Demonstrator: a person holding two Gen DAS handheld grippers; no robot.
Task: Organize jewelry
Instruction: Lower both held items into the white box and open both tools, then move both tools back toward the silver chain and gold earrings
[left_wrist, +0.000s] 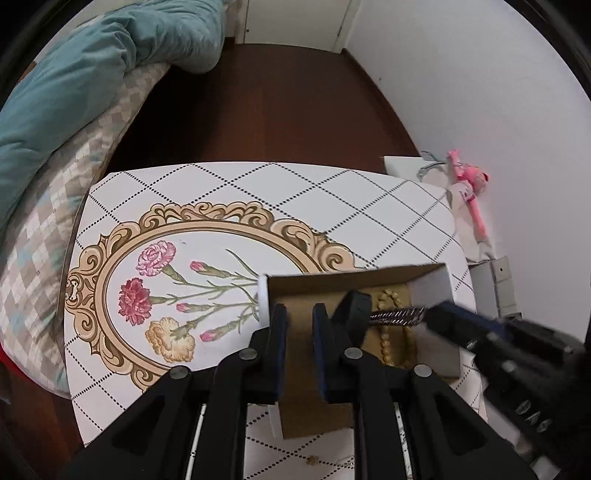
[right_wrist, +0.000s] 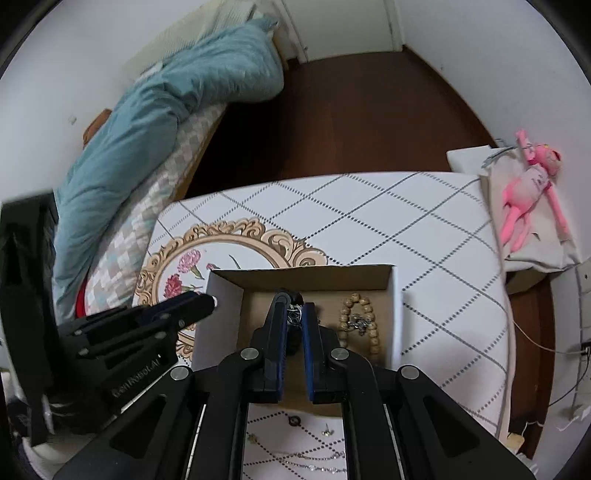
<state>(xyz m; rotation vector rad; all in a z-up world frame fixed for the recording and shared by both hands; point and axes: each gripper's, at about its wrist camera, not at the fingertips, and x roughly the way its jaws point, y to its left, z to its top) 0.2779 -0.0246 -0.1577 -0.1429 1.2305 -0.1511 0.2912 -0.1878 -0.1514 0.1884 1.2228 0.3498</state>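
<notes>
An open cardboard box (left_wrist: 354, 274) (right_wrist: 303, 268) stands on the table, white outside and brown inside. A wooden bead bracelet (left_wrist: 385, 343) (right_wrist: 375, 343) lies in its right half, with a small silver piece (right_wrist: 357, 321) on the beads. My right gripper (right_wrist: 294, 311) (left_wrist: 430, 315) hangs over the box floor, shut on a silver twisted chain (left_wrist: 399, 317) (right_wrist: 293, 316) that ends in a black part (left_wrist: 355, 306). My left gripper (left_wrist: 301, 318) (right_wrist: 210, 304) is by the box's left wall, its jaws a little apart with nothing between them.
Loose jewelry lies on the checked tablecloth (right_wrist: 424, 229) in front of the box: a dark ring (right_wrist: 294, 421), an ear stud (right_wrist: 327, 432) and silver chains (right_wrist: 314, 456). A bed with a teal blanket (right_wrist: 155, 122) is left. A pink plush toy (right_wrist: 532, 184) lies right.
</notes>
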